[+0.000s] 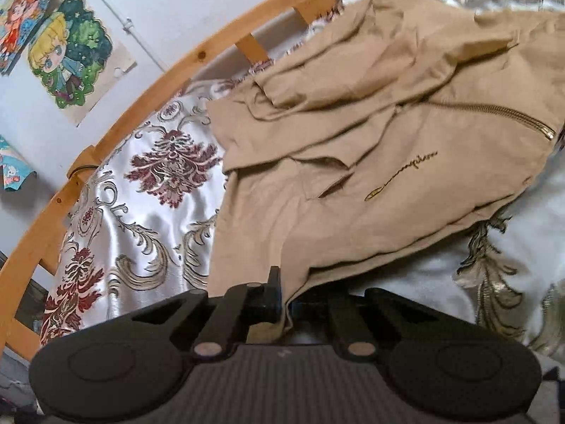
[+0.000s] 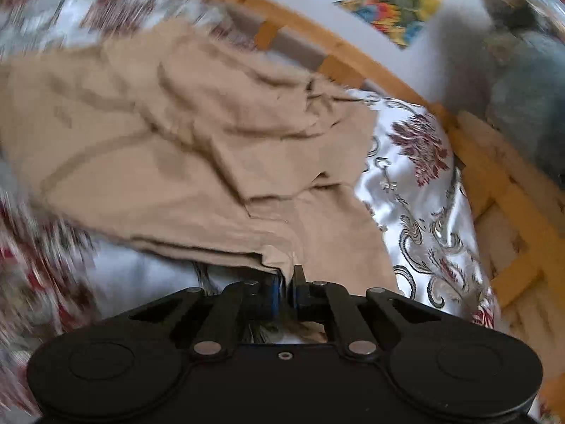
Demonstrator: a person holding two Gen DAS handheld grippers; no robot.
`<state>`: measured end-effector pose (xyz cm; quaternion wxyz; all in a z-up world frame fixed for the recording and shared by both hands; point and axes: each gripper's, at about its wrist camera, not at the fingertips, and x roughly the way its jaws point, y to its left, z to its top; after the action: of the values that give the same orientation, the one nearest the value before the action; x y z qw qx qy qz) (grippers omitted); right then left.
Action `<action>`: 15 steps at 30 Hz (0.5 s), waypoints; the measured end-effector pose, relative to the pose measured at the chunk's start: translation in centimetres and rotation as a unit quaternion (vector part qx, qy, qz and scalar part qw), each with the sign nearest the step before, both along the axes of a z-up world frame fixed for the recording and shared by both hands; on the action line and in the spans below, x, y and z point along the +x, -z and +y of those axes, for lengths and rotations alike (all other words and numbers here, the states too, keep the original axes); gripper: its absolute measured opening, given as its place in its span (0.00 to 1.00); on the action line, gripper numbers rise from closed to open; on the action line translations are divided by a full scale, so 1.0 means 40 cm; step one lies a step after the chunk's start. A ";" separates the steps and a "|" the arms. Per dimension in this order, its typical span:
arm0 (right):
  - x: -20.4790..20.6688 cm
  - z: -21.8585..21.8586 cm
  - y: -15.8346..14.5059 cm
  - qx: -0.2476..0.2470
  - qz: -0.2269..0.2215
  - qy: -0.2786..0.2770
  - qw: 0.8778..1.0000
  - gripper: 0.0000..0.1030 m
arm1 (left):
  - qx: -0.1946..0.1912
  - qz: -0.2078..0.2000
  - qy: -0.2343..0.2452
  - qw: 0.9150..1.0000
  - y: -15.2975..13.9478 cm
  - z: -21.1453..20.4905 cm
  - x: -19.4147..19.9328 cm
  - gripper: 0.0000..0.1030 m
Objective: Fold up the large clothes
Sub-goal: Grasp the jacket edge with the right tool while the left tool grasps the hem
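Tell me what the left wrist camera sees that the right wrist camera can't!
Only the left wrist view shows the jacket's zipper, its gold embroidered logo and the cartoon drawing on the wall. Only the right wrist view shows a colourful poster and something blurry grey-blue beyond the rail. Both show the tan jacket on the floral bedspread, the wooden rail, and a claw shut on the jacket's edge: left claw, right claw.

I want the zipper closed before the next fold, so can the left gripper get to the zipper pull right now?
Probably not as things stand. The left gripper is shut on the hem of the tan jacket, and the zipper pull lies far across the garment. Nothing covers the pull, but the gripper would have to let go first.
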<state>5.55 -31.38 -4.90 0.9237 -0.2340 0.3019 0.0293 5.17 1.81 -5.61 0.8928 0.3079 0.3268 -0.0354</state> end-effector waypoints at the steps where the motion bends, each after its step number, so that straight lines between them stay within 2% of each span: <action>1: -0.005 -0.004 -0.019 0.014 -0.006 0.006 1.000 0.05 | -0.010 -0.002 0.000 1.000 -0.019 0.008 -0.005 0.04; 4: -0.040 0.001 -0.083 0.041 -0.022 0.008 0.999 0.04 | -0.036 -0.024 0.011 0.999 -0.106 0.042 -0.035 0.04; 7: -0.098 0.026 -0.154 0.014 -0.046 -0.013 0.999 0.04 | -0.047 -0.044 0.032 0.997 -0.191 0.072 -0.078 0.04; 11: -0.168 0.044 -0.246 -0.018 -0.075 -0.033 0.996 0.04 | -0.063 -0.042 0.053 0.996 -0.283 0.105 -0.125 0.04; 15: -0.152 0.054 -0.301 -0.033 -0.093 -0.045 0.994 0.04 | -0.084 -0.031 0.052 0.995 -0.325 0.117 -0.088 0.04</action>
<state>-0.54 -29.24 7.14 0.9374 -0.2789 0.2051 0.0388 1.67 6.50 7.41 0.9223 0.2495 0.2779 -0.0997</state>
